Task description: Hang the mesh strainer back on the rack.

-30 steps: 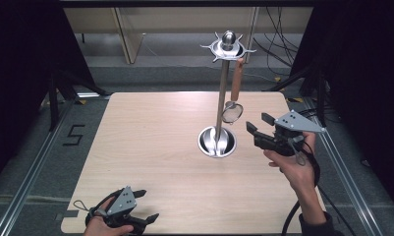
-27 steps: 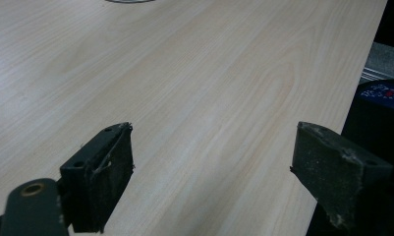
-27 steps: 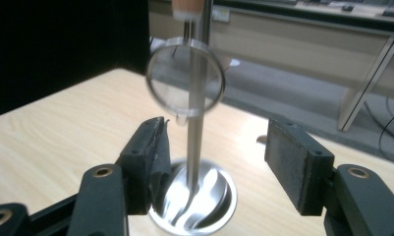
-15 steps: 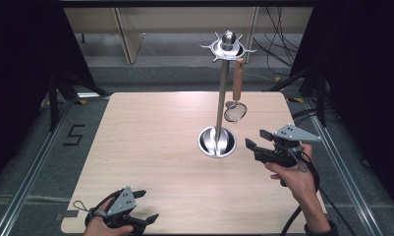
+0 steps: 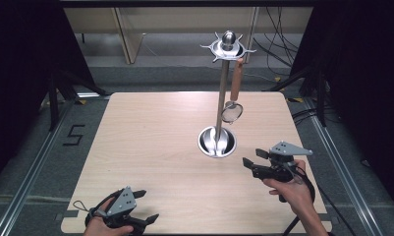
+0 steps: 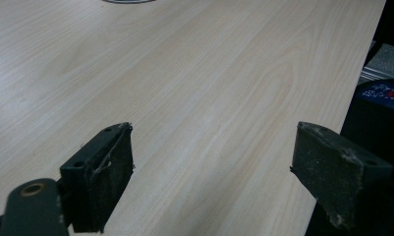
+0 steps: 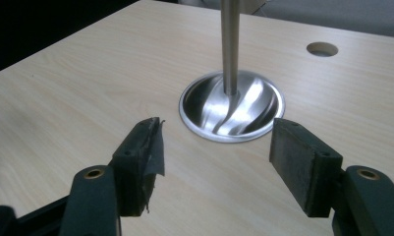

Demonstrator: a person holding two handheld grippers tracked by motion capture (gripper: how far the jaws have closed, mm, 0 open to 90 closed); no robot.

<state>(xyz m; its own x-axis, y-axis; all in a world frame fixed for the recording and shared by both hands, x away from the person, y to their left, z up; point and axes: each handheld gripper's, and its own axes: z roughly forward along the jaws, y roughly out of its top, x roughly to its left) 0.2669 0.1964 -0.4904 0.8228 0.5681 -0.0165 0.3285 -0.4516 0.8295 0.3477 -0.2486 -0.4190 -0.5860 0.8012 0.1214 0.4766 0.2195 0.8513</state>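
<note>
A steel utensil stand rises from a round mirror-like base in the middle of the wooden table. A small strainer with a wooden handle hangs from one hook of the crown at the stand's top. My right gripper is open and held low, to the right of the base and nearer the person, with nothing between its fingers. In the right gripper view the base and pole lie just beyond the open gripper. My left gripper sits open near the table's front left edge, its jaws over bare wood.
A round cable hole pierces the table beyond the base. Dark curtains and cables surround the table, and a floor marking "5" lies to the left. The table's right edge runs close beside the left gripper.
My right gripper has drawn back from beside the hanging strainer, moving down and toward the person. It stays open. The left gripper has not moved.
</note>
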